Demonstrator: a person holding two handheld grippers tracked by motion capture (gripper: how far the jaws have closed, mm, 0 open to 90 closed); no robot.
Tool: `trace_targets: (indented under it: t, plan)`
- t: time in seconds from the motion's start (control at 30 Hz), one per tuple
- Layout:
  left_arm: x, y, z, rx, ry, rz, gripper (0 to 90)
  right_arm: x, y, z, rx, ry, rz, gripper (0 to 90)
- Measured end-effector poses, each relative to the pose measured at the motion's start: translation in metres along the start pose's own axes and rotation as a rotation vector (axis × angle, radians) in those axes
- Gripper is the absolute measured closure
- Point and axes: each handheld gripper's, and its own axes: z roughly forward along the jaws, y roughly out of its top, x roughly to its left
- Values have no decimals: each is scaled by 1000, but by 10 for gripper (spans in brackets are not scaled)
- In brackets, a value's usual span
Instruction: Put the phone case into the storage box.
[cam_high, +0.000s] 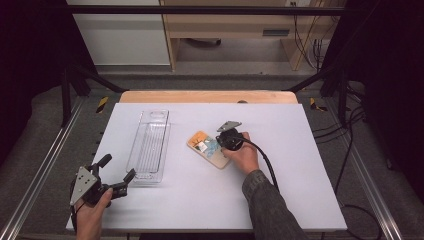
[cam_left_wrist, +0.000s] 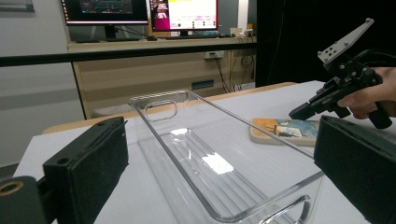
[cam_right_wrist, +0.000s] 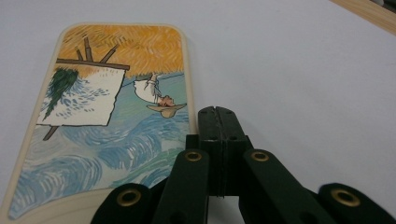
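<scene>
Broadly, the white table (cam_high: 280, 200) carries two things: a long clear plastic tray (cam_high: 149, 147) on its left half, lying lengthwise away from the person and holding nothing, and a flat painted case (cam_high: 210, 148) near the middle, set at a slant and well apart from the tray. The case, cream-edged with an orange and blue picture of a painter at an easel, lies flat on the table with its picture side up. At the near left corner the left gripper (cam_high: 116, 176) waits with its jaws spread wide around nothing, its camera looking down the length of the tray from the near end. The right gripper (cam_right_wrist: 218, 114) is pinched fully together with nothing between its jaws, and its tip sits just beside the long right edge of the case, low on the table; whether it touches that edge is hard to tell. The step in hand looks like working the case free so it can be picked up, probably for the tray. A thing this thin gives the jaws little to bite, so the tip should stay low and press gently at the rim, nudging or tipping one edge up before the jaws spread to straddle it. Pushing hard would merely slide the case across the smooth sheet.
</scene>
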Motion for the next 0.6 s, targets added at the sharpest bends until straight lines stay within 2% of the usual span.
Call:
trace_targets:
  t: [0.43, 0.6]
  plan:
    - [-2, 1, 0, -1, -3, 2, 27, 40, 0, -9, -7, 97, -94, 900]
    - [-3, 1, 1, -1, -6, 3, 27, 49, -1, -11, -9, 119, -109, 900]
